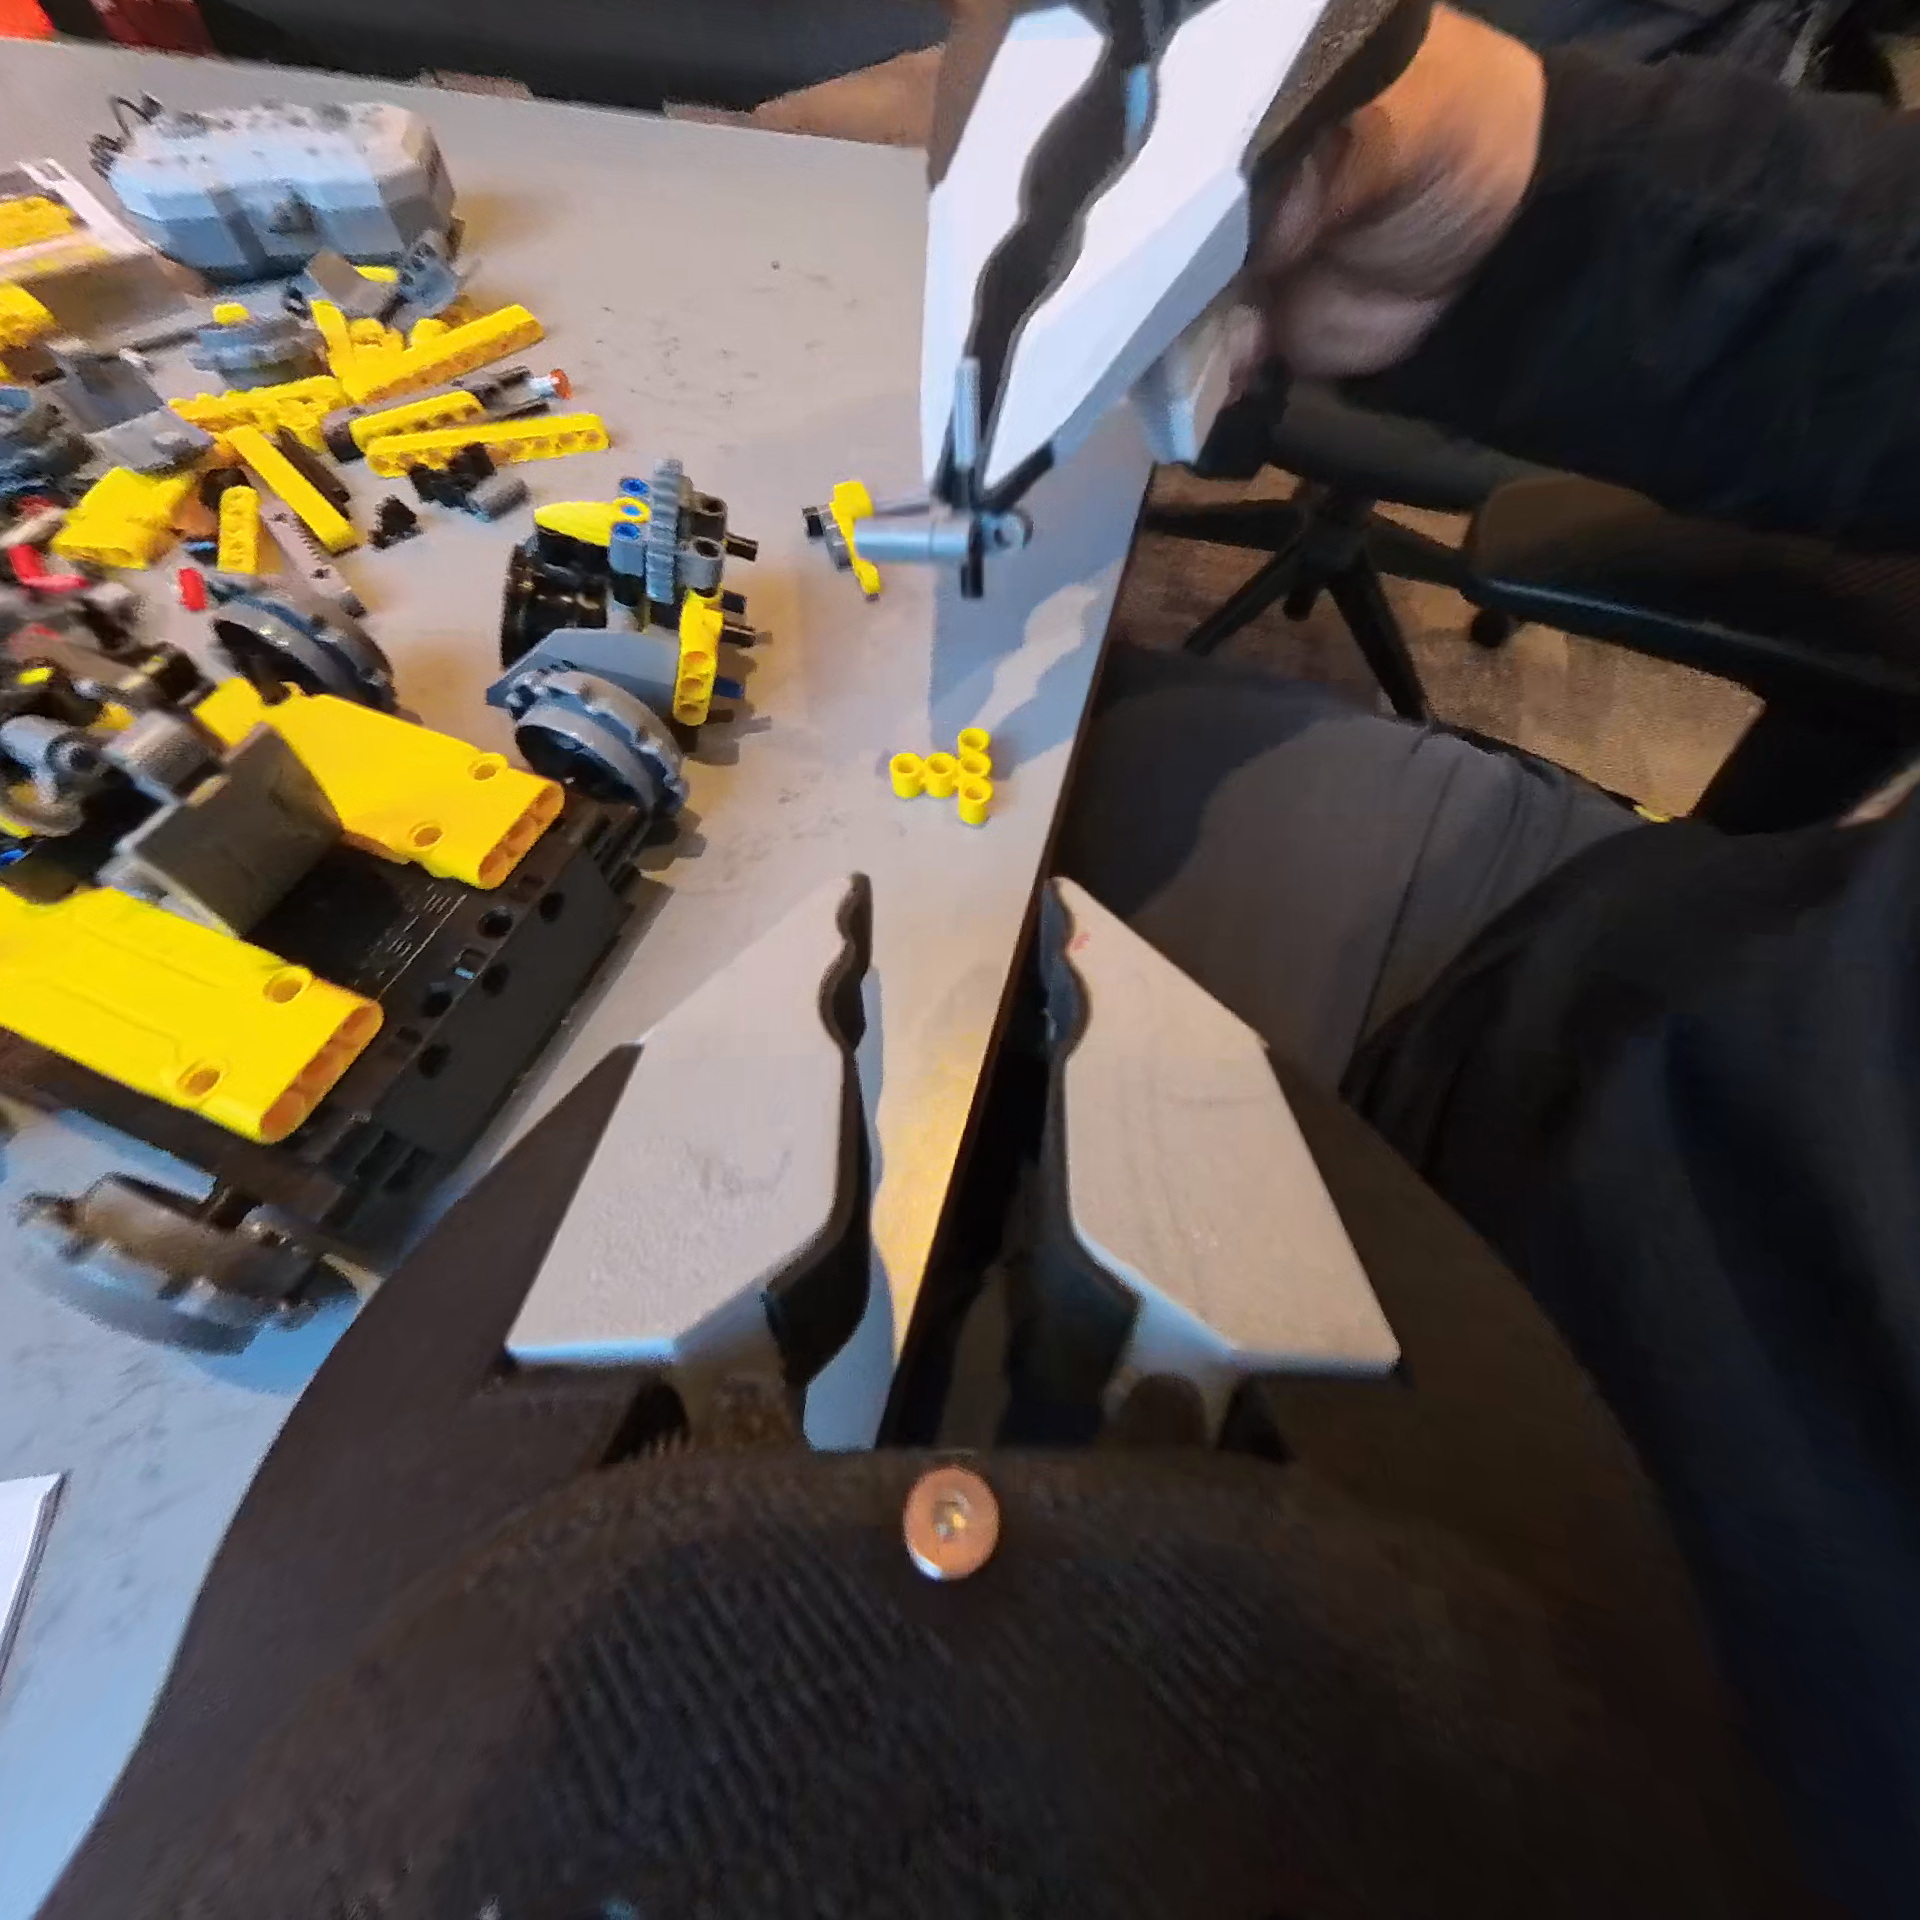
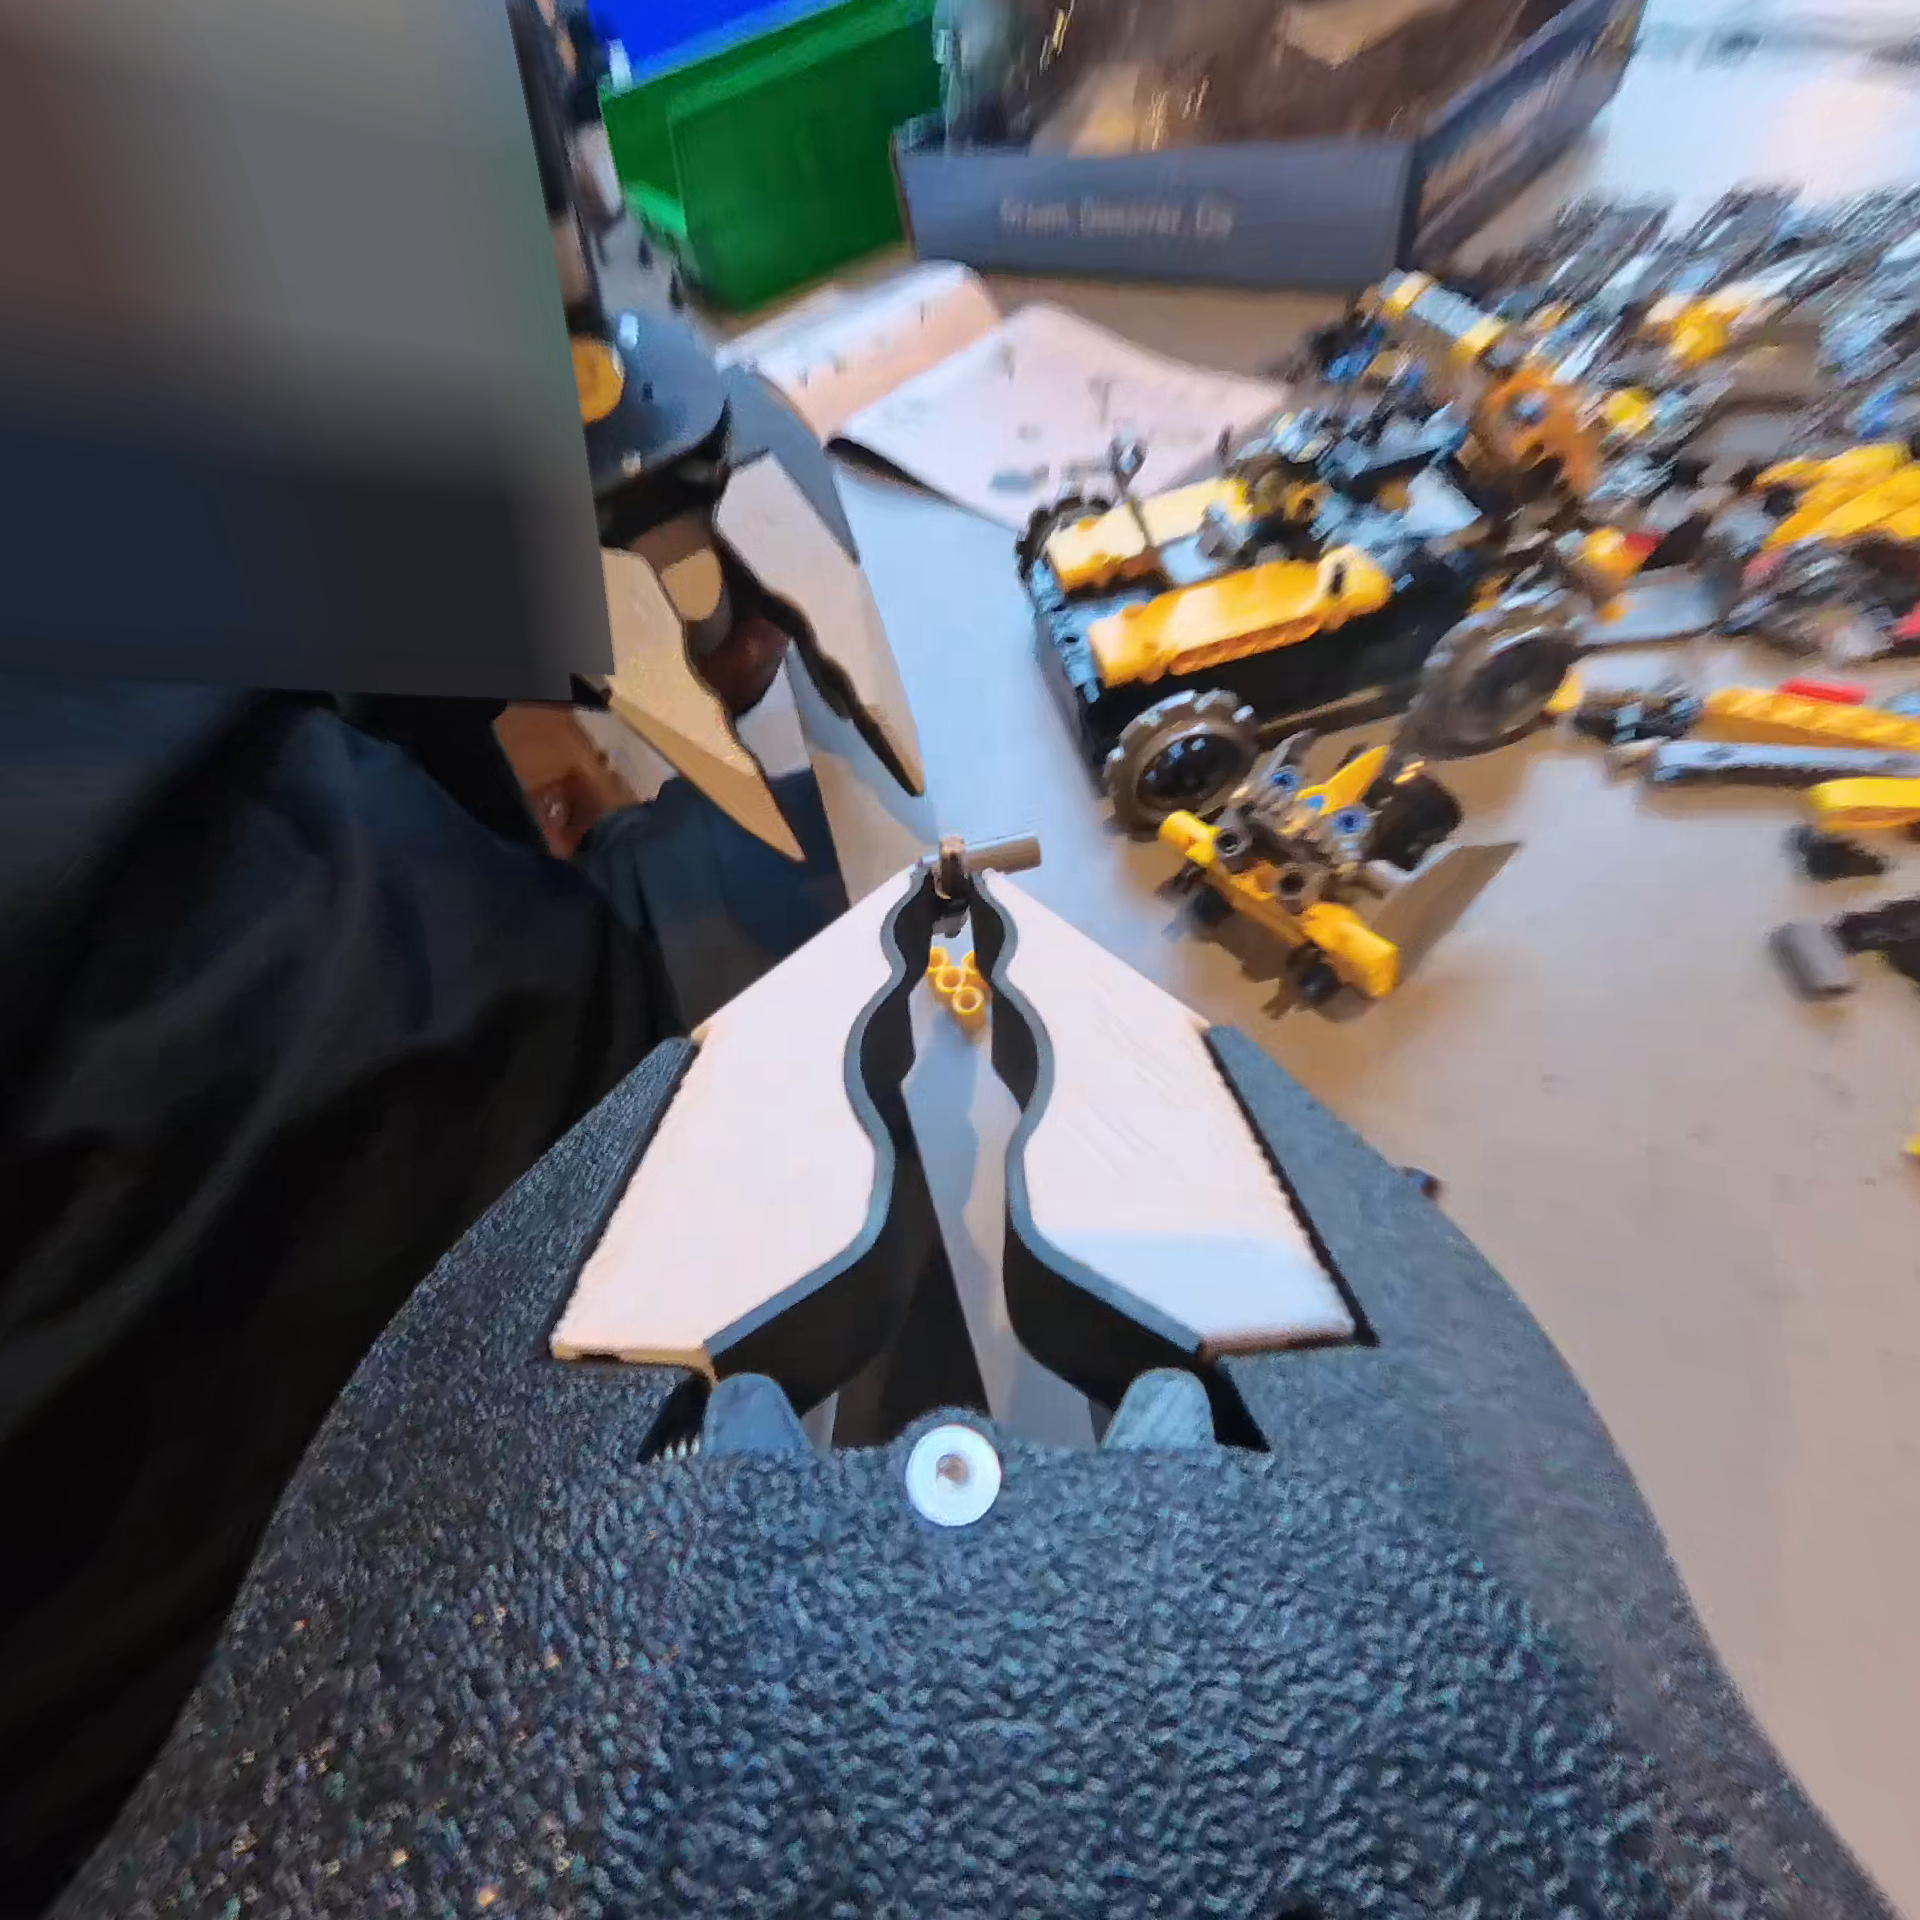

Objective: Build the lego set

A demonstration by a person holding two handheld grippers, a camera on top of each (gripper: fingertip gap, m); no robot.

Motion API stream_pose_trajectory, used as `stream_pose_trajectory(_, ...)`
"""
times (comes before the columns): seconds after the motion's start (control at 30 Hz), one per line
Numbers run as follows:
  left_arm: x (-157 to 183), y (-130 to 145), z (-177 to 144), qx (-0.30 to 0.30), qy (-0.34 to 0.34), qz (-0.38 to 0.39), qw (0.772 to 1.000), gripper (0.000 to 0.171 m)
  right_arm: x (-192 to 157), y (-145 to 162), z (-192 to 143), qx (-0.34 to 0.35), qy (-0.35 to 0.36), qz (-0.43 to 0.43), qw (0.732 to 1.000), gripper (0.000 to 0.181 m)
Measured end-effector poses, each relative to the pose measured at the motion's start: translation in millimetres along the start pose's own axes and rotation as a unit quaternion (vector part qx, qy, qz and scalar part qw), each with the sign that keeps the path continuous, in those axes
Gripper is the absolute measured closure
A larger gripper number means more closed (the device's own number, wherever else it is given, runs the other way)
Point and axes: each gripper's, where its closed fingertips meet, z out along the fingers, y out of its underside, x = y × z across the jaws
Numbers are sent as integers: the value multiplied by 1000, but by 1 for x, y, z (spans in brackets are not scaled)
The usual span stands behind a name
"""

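Right gripper point(image 2: 961, 878) pinches a grey connector point(image 1: 925, 535) by its black pin, held up off the table point(image 1: 727, 260) edge; left gripper point(image 1: 951, 914) waits empty, fingers apart; yellow piece point(image 1: 948, 774) lies just below

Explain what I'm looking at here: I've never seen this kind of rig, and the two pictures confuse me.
There is no robot. A person holds a hand-held gripper in each hand, and each carries a camera looking along its two fingers.

The left view shows the left hand-held gripper open and empty over the table edge. Farther off in it, the right hand-held gripper pinches a small grey and yellow toy part.

The right view shows that gripper up close, shut on the part.

On the table lie loose yellow building beams, a half-built yellow and black toy vehicle, a smaller wheeled assembly and a small yellow connector.
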Motion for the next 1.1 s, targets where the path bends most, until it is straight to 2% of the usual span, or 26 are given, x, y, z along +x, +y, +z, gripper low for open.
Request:
stream_pose_trajectory(0.13,-7,2,6,-46,-8,19,999,146,-1,14,18,-65,-2,-14,998,175)
stream_pose_trajectory(0.23,-5,6,11,-74,10,23,997,145,-3,18,24,-88,-13,-21,996,175)
stream_pose_trajectory(0.7,-5,-2,20,-76,26,23,997,144,-1,30,27,-141,-27,-56,988,175)
stream_pose_trajectory(0.9,-11,-4,24,-82,31,23,996,144,-2,30,26,-159,-24,-111,981,175)
stream_pose_trajectory(1.03,-9,-3,28,-90,44,25,995,141,-4,30,28,-185,-37,-145,971,175)
stream_pose_trajectory(1.1,-7,-3,30,-93,53,28,994,138,-1,46,32,-234,-40,-168,957,171)
